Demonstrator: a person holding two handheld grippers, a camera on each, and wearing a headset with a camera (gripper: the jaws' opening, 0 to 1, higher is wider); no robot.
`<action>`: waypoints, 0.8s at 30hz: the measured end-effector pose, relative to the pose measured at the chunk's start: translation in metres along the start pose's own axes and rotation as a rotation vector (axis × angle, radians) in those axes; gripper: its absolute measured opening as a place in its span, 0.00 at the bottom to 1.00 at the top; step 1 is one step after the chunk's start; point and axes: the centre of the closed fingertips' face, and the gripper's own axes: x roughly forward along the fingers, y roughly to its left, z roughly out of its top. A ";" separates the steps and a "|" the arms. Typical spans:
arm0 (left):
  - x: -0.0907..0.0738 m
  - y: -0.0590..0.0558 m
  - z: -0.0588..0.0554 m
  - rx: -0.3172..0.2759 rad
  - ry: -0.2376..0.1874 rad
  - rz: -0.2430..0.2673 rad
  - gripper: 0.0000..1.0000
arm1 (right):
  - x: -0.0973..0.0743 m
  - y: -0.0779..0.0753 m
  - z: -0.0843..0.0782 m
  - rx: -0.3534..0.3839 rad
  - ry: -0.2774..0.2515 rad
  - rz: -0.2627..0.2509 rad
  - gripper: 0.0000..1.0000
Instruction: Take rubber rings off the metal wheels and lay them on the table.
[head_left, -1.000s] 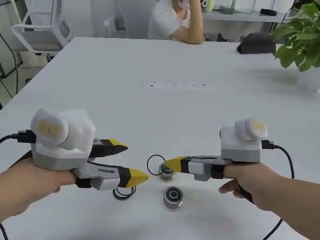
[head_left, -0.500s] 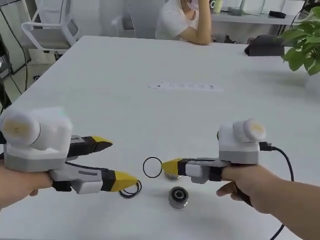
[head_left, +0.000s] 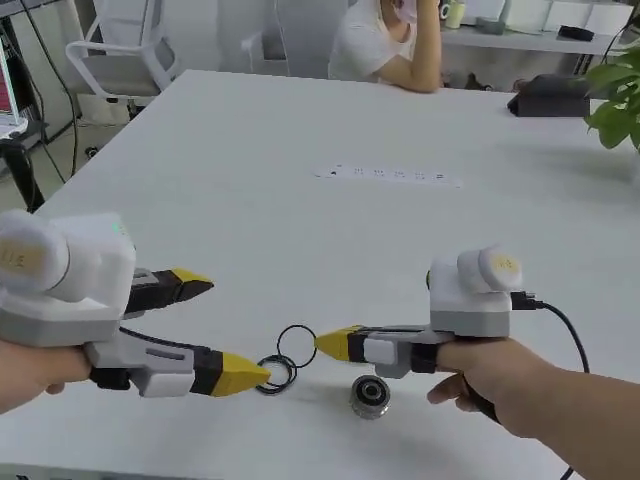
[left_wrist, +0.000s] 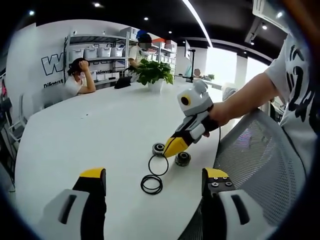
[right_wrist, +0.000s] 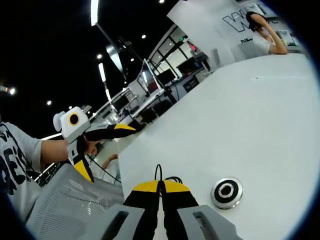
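My right gripper (head_left: 330, 343) is shut on a thin black rubber ring (head_left: 296, 345) and holds it just above the white table (head_left: 300, 220). Other black rings (head_left: 275, 375) lie stacked flat on the table right under it. A metal wheel (head_left: 370, 393) lies flat near the table's front edge, below the right gripper. The left gripper view shows two wheels (left_wrist: 159, 148) (left_wrist: 182, 158) beside the held ring (left_wrist: 158, 165) and the lying rings (left_wrist: 151, 184). My left gripper (head_left: 225, 330) stands open to the left of the rings, holding nothing. One wheel (right_wrist: 226, 192) lies right of the right gripper (right_wrist: 160, 186).
A white power strip (head_left: 390, 175) lies mid-table. A person (head_left: 385, 45) sits at the far end. A plant (head_left: 620, 110) and a black object (head_left: 560, 95) stand at the far right. Chairs (head_left: 130, 50) stand at the far left. The right gripper's cable (head_left: 570, 330) trails right.
My right gripper has carried the ring left, away from the wheel and over the lying rings. The left gripper has drifted left and stays open. The head camera has shifted.
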 end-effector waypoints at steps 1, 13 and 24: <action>-0.001 0.000 0.000 -0.002 -0.001 0.002 0.76 | 0.002 0.000 -0.001 0.002 0.003 0.001 0.00; -0.007 0.005 -0.004 0.009 -0.001 0.030 0.81 | 0.020 0.003 -0.013 0.029 0.040 0.007 0.00; -0.010 0.010 -0.007 0.003 0.004 0.042 0.81 | 0.028 -0.006 -0.020 0.051 0.058 -0.033 0.00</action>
